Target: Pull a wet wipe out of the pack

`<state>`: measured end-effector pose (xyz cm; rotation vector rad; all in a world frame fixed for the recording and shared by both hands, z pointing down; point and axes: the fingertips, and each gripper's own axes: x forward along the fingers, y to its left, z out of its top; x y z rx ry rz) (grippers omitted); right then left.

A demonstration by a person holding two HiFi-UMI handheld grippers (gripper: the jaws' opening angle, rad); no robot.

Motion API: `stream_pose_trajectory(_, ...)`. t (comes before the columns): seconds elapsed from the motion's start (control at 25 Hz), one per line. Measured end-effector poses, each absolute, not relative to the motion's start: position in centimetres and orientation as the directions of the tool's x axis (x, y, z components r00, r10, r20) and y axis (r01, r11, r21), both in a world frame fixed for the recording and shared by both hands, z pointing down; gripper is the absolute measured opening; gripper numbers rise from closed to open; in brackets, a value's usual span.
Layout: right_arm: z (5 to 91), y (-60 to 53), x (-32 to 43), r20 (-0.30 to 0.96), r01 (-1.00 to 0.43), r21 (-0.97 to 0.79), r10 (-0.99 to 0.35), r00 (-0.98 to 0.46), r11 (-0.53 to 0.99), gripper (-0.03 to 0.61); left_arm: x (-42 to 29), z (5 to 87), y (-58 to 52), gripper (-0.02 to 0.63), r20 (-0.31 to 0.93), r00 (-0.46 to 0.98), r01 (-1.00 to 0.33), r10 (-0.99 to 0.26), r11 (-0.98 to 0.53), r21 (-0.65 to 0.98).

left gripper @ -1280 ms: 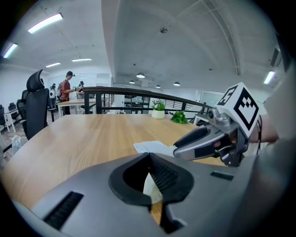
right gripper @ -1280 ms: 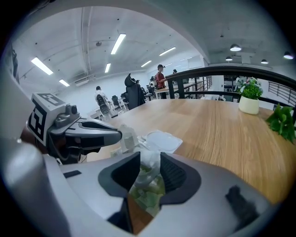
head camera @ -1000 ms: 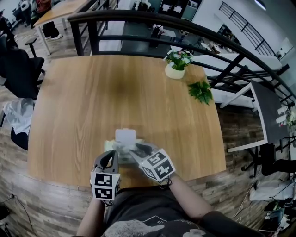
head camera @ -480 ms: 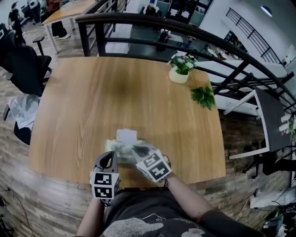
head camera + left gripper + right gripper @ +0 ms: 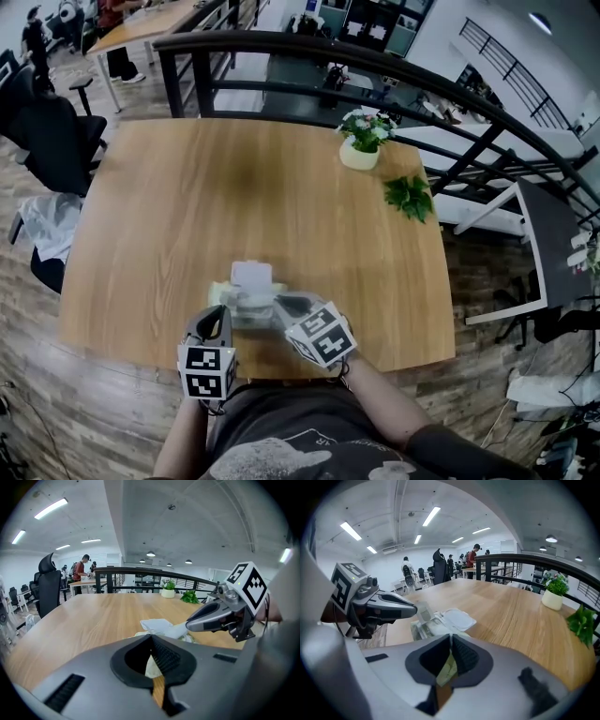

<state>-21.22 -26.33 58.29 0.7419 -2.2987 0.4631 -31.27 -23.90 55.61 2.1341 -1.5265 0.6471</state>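
The pale green wet wipe pack lies near the front edge of the wooden table, with its white lid flipped open toward the far side. My left gripper is shut at the pack's left end; in the right gripper view its tip pinches a thin flap of the pack. My right gripper comes in from the right. The left gripper view shows its tip shut on a white wet wipe that runs down toward the lid.
A white pot of flowers and a green leafy sprig sit at the table's far right. A black railing runs behind the table. An office chair stands off the left side, and people are at desks far back.
Both grippers stay at the pack. The right gripper's marker cube has tilted slightly. The pack and lid keep their place.
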Motion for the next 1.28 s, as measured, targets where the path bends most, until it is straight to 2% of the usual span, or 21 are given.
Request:
stream_pose_trajectory(0.68,55.5,-26.3,-14.6,0.61,-0.647,-0.162,-0.44,-0.659,0.745,0.032,-30.3,55.1,-23.2,0.014,0.614,0.172,-0.981,-0.77,-0.194,0.031)
stream_pose_trajectory(0.96,53.1,-25.7,-13.0,0.508,-0.6,-0.232,-0.431,-0.746,0.766,0.032,-29.6,54.0,-22.8,0.015,0.592,0.134,-0.989,-0.795,-0.146,0.027)
stream_pose_trajectory(1.28,49.7,-25.3,-11.2,0.442,-0.565,-0.201,-0.441,-0.781,0.8,0.032,-27.8,50.9,-21.6,0.017,0.524,0.117,-0.993,-0.843,-0.101,0.059)
